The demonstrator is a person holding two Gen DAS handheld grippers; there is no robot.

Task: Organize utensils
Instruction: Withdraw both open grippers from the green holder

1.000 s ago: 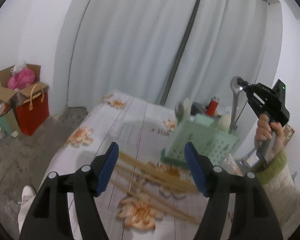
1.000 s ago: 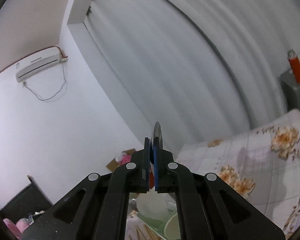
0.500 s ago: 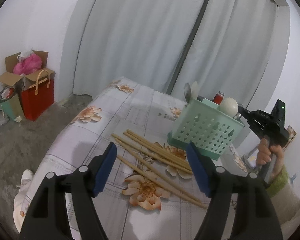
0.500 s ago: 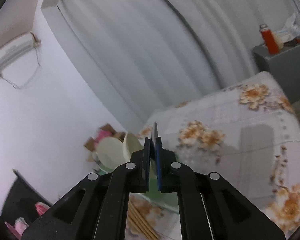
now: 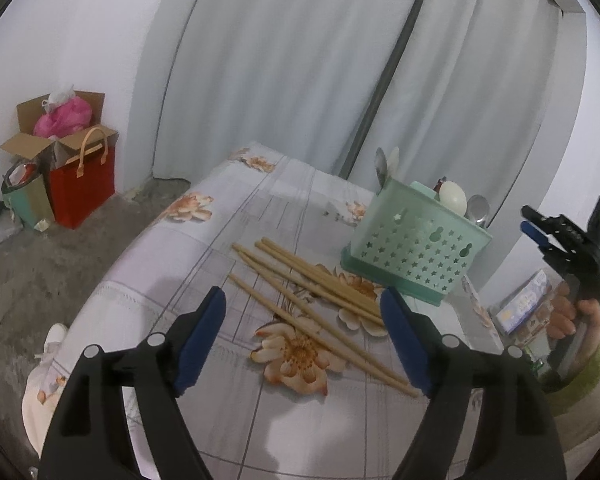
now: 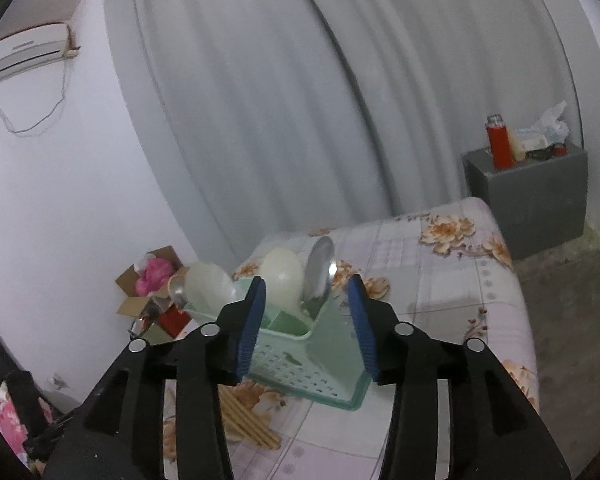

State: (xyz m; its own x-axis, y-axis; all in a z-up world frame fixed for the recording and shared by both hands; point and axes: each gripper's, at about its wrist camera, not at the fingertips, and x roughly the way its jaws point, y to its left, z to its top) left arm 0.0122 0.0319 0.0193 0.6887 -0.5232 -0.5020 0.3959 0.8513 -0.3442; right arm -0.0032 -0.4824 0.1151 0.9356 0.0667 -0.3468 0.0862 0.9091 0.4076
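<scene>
Wooden chopsticks (image 5: 312, 288) lie loose in a fanned heap on the floral tablecloth (image 5: 236, 216) in the left wrist view, just in front of the mint-green utensil caddy (image 5: 416, 252), none of them inside it. The left gripper (image 5: 302, 340) hangs above the near ends of the sticks with its blue pads wide apart and opening further; nothing is between them and they touch nothing. The caddy already holds spoons: a metal one and a pale one stand at its far corner, and a cream spoon (image 5: 453, 197) with another metal spoon (image 5: 478, 209) rise at the right end. At the right edge a hand holds the right gripper (image 5: 534, 226) beside the caddy, clear of it. From the right wrist view, the right gripper (image 6: 306, 320) looks over the caddy (image 6: 300, 352), its jaws parting and empty, with a metal spoon (image 6: 320, 272) and cream spoons (image 6: 282, 276) standing in the compartments beyond the pads. A few chopstick ends show on the cloth below the caddy. By my reading the spoons are sorted, and the chopsticks remain to be gathered and stood in the caddy.
</scene>
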